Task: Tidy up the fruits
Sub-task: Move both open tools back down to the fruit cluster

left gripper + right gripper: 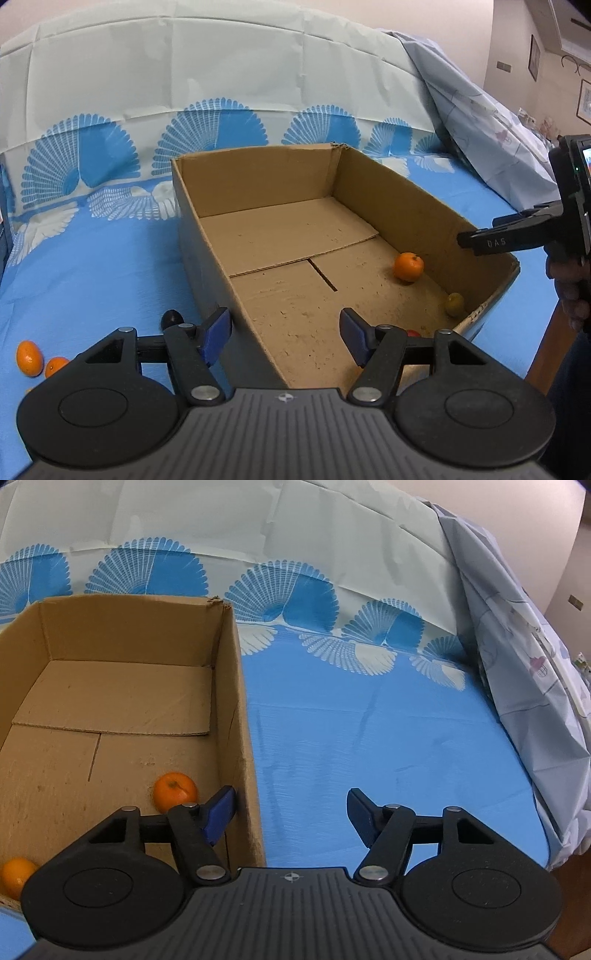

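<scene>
Blue-padded fingers of the left tool (286, 338) stand wide apart with nothing between them, straddling the near left wall of the cardboard box (207, 258). Inside the box lie an orange (408, 266) by the right wall, a greenish fruit (454, 304) in the near right corner, and something red, mostly hidden. Outside on the left, two small oranges (28, 357) and a dark fruit (171, 319) rest on the surface (92, 266), covered by a blue cloth with white fan prints. Behind is a pale draped sheet; a beige wall with frames is at right. The right tool (291, 818) hovers, spread wide and empty, over the box's right wall.
</scene>
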The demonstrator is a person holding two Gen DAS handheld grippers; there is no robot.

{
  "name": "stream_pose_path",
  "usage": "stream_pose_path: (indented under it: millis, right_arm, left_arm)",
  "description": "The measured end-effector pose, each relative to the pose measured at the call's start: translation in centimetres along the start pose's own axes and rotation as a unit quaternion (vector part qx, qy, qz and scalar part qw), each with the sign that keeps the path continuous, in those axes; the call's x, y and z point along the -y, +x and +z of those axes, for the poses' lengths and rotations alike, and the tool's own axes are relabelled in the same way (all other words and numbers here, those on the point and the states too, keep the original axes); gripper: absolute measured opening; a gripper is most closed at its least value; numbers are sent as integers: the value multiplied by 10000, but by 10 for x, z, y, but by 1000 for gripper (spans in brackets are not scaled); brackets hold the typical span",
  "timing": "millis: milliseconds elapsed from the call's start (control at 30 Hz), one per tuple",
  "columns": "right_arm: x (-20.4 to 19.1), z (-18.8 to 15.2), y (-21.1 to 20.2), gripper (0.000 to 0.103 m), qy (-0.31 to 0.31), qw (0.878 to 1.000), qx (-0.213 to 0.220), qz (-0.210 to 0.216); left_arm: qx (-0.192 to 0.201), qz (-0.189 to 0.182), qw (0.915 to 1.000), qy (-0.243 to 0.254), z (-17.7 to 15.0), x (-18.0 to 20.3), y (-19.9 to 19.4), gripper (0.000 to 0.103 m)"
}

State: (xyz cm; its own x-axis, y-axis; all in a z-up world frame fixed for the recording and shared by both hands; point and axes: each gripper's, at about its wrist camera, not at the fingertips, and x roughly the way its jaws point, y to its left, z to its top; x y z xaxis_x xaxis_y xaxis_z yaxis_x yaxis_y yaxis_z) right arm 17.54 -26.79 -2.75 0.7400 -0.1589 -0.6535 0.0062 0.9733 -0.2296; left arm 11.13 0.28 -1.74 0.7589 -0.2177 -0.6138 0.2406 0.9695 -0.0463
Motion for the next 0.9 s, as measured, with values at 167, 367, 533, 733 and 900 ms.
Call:
stream_pose_path:
  millis: [167,367,533,733,900]
  right_arm:
    - [0,1,-17,68,53,9989,457,29]
    - [-11,4,-48,70,4,9935,1131,166]
    - [-19,4,-77,70,75,9856,1646,371]
    - [-31,9,-108,70,562,9738,2042,825]
    - [-50,5,-128,68,921,9630,2208,1240]
  left_arm:
    - [192,-1,9998,-74,1,-2,-7,70]
    - [543,167,9984,35,-1,5,-18,69]
    - [1098,240,9929,383,-6,15,-37,66]
    - [1361,208,9897,398,-3,15,-61,40]
    - [1706,490,9836,333,9,-5,-103,25]
